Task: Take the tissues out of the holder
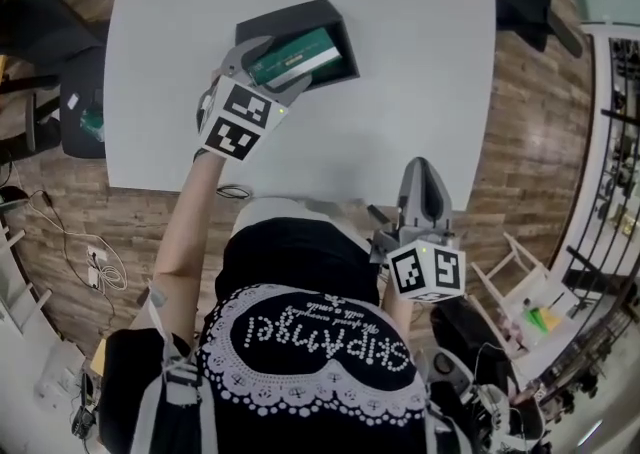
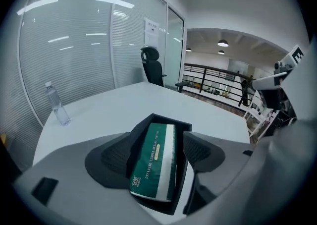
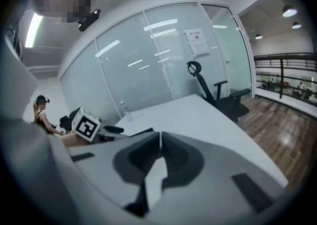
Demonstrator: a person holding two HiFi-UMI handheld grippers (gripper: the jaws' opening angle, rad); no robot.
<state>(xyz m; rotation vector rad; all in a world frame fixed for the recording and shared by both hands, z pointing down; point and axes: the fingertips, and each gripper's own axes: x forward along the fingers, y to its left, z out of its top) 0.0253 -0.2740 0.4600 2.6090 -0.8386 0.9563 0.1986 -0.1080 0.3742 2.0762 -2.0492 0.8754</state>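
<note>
Bright, even light from ceiling lamps (image 2: 223, 43) beyond the counter (image 1: 400, 62) leaves its white top almost shadowless. Lamp streaks glare on the glass wall (image 2: 69, 45) behind the counter. Both gripper views bulge heavily, darkening at their round edges.

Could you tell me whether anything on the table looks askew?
The green tissue pack sits tilted in the dark holder, one end poking past the rim instead of lying flat inside. Nothing else stands out.

Head view looks steeply down; both others skim the same table (image 1: 400, 62).
</note>
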